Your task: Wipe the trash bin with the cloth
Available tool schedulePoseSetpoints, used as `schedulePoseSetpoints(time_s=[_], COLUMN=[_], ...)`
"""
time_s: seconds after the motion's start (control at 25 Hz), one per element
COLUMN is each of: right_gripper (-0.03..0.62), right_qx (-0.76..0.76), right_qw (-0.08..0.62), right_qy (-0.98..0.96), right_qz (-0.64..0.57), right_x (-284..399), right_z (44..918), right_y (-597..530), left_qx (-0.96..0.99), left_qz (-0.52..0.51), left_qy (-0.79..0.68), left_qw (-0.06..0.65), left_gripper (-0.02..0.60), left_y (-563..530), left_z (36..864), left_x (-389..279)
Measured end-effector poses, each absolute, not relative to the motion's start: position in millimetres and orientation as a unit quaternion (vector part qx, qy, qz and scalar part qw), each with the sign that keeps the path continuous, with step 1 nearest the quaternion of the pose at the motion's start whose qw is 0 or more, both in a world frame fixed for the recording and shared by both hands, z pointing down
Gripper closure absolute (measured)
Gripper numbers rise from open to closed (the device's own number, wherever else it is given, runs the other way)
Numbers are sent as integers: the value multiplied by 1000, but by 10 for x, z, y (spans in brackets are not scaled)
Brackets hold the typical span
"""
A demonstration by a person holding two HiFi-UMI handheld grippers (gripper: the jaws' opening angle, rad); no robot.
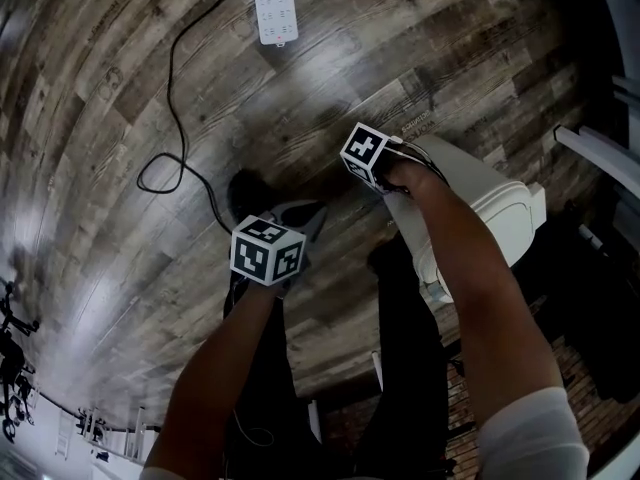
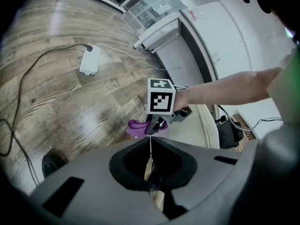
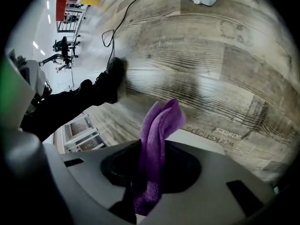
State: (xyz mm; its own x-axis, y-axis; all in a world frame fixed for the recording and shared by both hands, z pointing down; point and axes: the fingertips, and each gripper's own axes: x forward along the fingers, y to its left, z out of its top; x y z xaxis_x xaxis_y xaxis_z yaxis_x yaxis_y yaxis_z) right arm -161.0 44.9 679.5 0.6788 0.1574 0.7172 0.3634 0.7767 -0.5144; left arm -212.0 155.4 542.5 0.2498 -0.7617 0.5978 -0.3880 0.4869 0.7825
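A white power strip (image 1: 276, 5) with black cable (image 1: 180, 118) lies on grey wood-plank floor (image 1: 120, 168).

Purple cloth (image 3: 157, 139) folded, clamped upright in right hand-held gripper (image 2: 154, 125), over white trash bin (image 1: 490, 203); lid probably closed.

A grey-brown wood-plank floor (image 1: 420, 58) filled the head view. At the top centre lay a white power strip (image 1: 276, 5), with a black cable (image 1: 171, 88) plugged into it and looping down the left half of the frame. A white trash bin (image 1: 490, 203) stood on the planks at centre right. A person's black shoe (image 1: 245, 193) rested on the floor near the middle.
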Motion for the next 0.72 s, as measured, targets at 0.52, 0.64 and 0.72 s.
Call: schedulePoseSetpoints(time_s=[0.52, 0.64, 0.72], right_gripper=[485, 485, 485], right_qx=[-250, -241, -239], right_qw=[865, 868, 870], right_qy=[-424, -423, -419], right_qz=[-100, -99, -101], right_x=[-2074, -2045, -1997], right_z=[6960, 7057, 7121], right_y=[-1224, -1461, -1591], left_qx=[490, 489, 490], left_qz=[-149, -152, -153], left_qy=[-594, -594, -593], left_qw=[620, 620, 620], left_gripper=[577, 577, 577], left_y=[956, 806, 707], left_z=[5668, 5773, 5840], left_x=[-1997, -1918, -1858])
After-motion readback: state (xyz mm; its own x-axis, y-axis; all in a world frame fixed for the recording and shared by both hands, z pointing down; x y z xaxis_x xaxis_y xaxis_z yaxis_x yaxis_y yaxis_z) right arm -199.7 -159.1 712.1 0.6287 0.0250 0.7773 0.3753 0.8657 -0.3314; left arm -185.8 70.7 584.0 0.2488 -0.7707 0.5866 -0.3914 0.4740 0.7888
